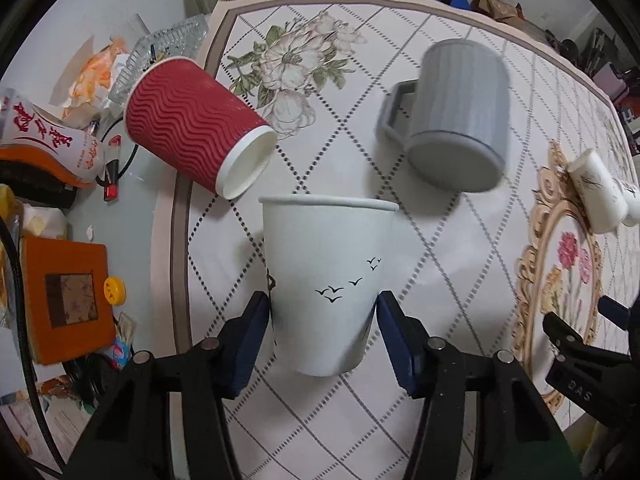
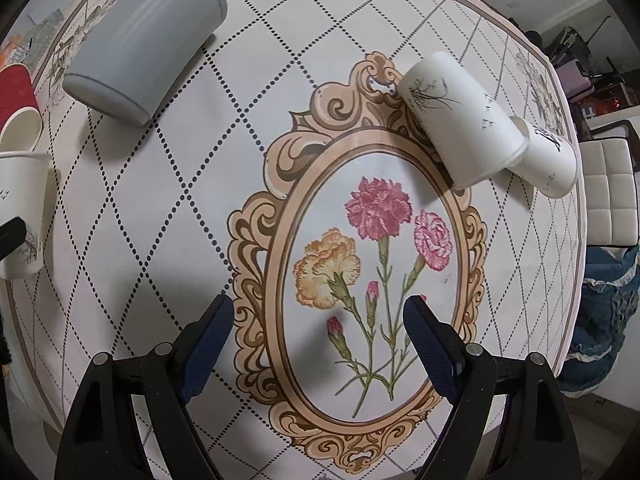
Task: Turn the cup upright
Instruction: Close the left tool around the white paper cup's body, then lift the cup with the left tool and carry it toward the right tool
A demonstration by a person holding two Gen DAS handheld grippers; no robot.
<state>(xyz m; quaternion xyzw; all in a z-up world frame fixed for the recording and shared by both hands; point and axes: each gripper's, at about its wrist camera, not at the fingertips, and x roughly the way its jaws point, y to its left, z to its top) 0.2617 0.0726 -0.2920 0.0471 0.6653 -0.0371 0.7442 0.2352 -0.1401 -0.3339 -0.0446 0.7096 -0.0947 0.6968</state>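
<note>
My left gripper is shut on a white paper cup with black birds, which stands upright on the table, rim up. The same cup shows at the left edge of the right wrist view. A red ribbed paper cup lies on its side behind it. A grey ribbed mug with a handle lies on its side, also in the right wrist view. Two white cups lie on their sides at the right. My right gripper is open and empty above the flower medallion.
The round table has a patterned cloth with an oval flower medallion. Clutter sits off the table's left: an orange box, a glass dish, packets. A white chair and blue cloth stand at the right.
</note>
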